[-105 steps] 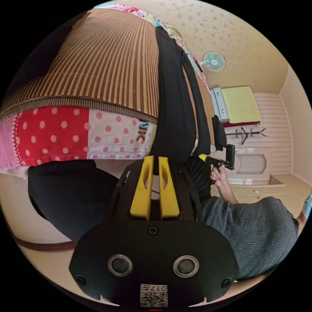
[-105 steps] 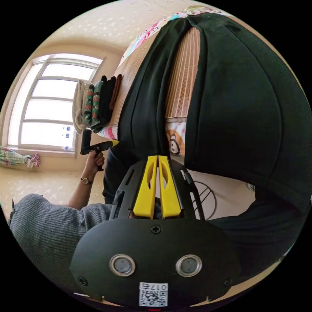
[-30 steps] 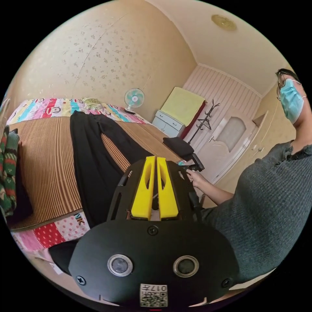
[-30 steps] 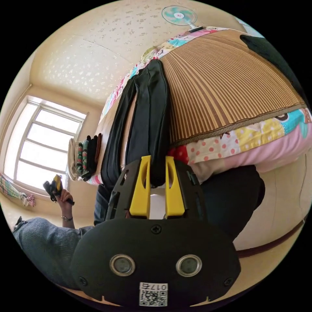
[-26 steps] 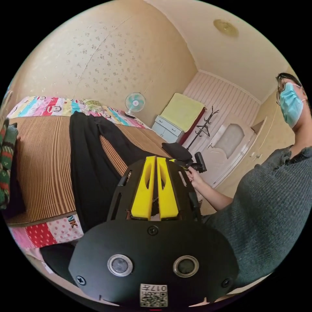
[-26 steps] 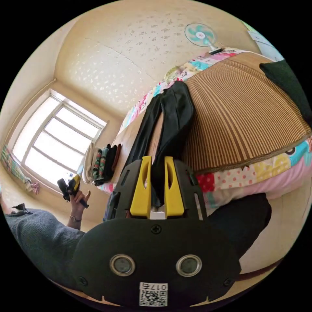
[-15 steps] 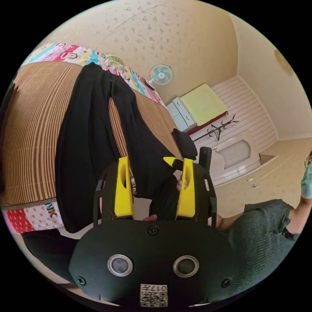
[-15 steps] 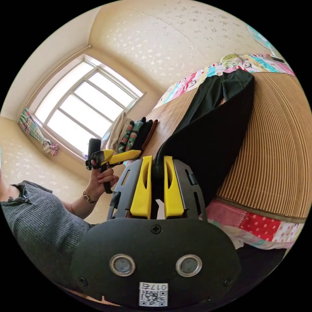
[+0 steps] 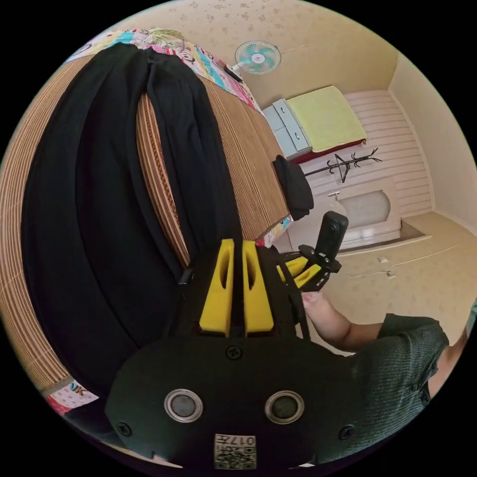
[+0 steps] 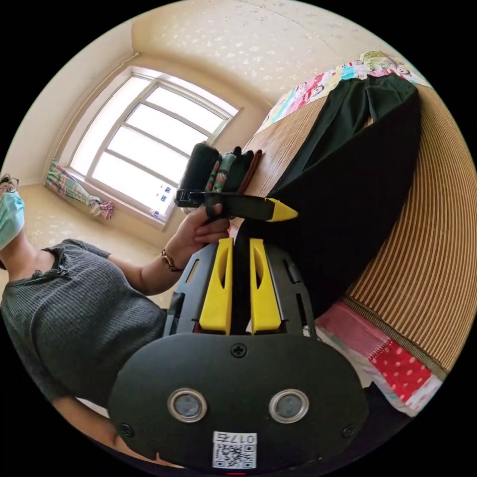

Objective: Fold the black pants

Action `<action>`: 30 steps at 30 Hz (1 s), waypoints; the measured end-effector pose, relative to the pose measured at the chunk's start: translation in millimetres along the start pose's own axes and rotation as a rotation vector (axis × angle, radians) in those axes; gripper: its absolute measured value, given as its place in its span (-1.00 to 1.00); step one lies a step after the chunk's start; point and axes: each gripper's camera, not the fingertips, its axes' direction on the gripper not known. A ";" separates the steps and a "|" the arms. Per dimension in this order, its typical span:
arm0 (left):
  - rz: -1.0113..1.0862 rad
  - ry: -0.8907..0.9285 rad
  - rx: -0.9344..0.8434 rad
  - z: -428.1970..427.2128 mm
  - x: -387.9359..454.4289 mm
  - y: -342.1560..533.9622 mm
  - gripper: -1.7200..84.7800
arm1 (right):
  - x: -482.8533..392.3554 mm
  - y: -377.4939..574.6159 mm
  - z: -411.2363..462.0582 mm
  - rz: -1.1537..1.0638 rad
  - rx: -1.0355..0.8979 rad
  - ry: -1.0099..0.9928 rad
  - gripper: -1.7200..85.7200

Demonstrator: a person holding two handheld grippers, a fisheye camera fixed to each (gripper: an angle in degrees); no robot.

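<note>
The black pants [image 9: 99, 198] lie on a striped bamboo mat [image 9: 251, 154] on the bed, both legs running away to the far end. My left gripper [image 9: 237, 242] is shut on the near waist end, dark cloth pinched between its yellow jaws. My right gripper [image 10: 241, 241] is also shut on the pants [image 10: 357, 169], holding a black fold. The two grippers sit close together: the right gripper [image 9: 298, 271] shows just right of my left one, and the left gripper [image 10: 280, 211] lies just above my right jaws, held in a hand [image 10: 201, 236].
A stack of folded clothes [image 10: 233, 169] stands on the mat near the window [image 10: 149, 154]. A dark folded item [image 9: 294, 188] sits at the bed's edge. Beyond are a fan [image 9: 257, 52], a dresser with a yellow cloth [image 9: 325, 119] and a coat rack [image 9: 343, 161]. The patchwork quilt [image 10: 397, 362] hangs below the mat.
The left gripper was open around the waist cloth half a second ago and has shut on it. The two grippers have come closer together at the bed's near edge.
</note>
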 end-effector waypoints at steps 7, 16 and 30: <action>-0.108 0.007 -0.007 1.5 -61.9 8.5 -0.96 | 140.0 -63.5 -108.1 0.236 0.115 0.044 -0.65; -0.058 -0.023 -0.009 6.2 -59.7 12.7 -0.97 | 335.1 -286.8 -164.9 0.538 0.331 0.316 -0.64; 0.004 0.117 0.115 -47.1 -64.2 49.4 -0.98 | 264.3 -492.1 -66.6 0.322 0.380 1.037 -0.89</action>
